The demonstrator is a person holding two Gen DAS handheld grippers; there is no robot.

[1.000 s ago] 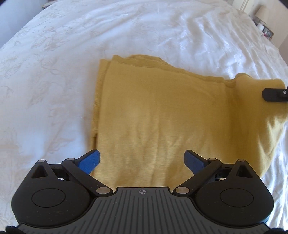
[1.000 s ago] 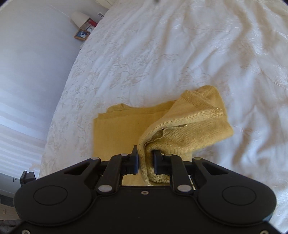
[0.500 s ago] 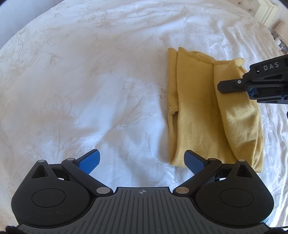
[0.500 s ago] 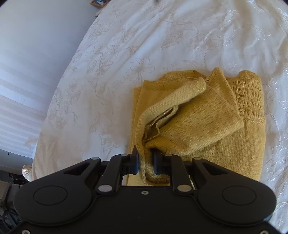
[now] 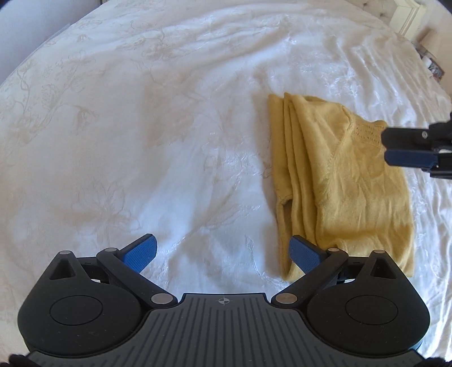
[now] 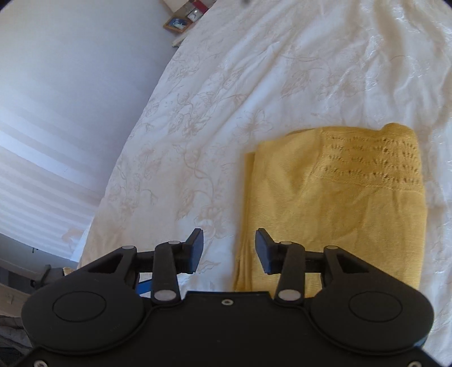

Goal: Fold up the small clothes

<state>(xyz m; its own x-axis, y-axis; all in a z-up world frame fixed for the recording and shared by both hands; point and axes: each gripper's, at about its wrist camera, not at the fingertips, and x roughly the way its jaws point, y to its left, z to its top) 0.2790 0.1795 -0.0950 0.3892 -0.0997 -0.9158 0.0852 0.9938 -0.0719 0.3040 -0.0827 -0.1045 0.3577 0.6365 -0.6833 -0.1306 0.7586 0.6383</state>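
The sweater [image 5: 347,180] lies folded on the bedspread [image 5: 158,135] — a yellow knit, roughly rectangular, with stacked layer edges showing along one long side. In the right wrist view the sweater [image 6: 336,203] shows an openwork knit band near its far end, and the top layer lies flat, approx. square to the layers under it.

Left gripper [image 5: 223,251]: jaws spread wide, nothing between them. Blue pads face inward; the right-hand pad sits just over the near corner of the sweater, the other over bare bedspread. Contact w/ the fabric cannot be told.

Right gripper [image 6: 228,248]: jaws apart, holding nothing. It hangs over the sweater's near edge — one finger above the knit, the other above the bedspread [image 6: 197,127]. In the left wrist view the right gripper [image 5: 409,148] enters from the frame's right edge, fingertips over the far end of the sweater, a thin gap between the fingers.

A small framed picture [image 6: 176,24] stands past the bed's far edge, beside a pale wall [image 6: 65,84].
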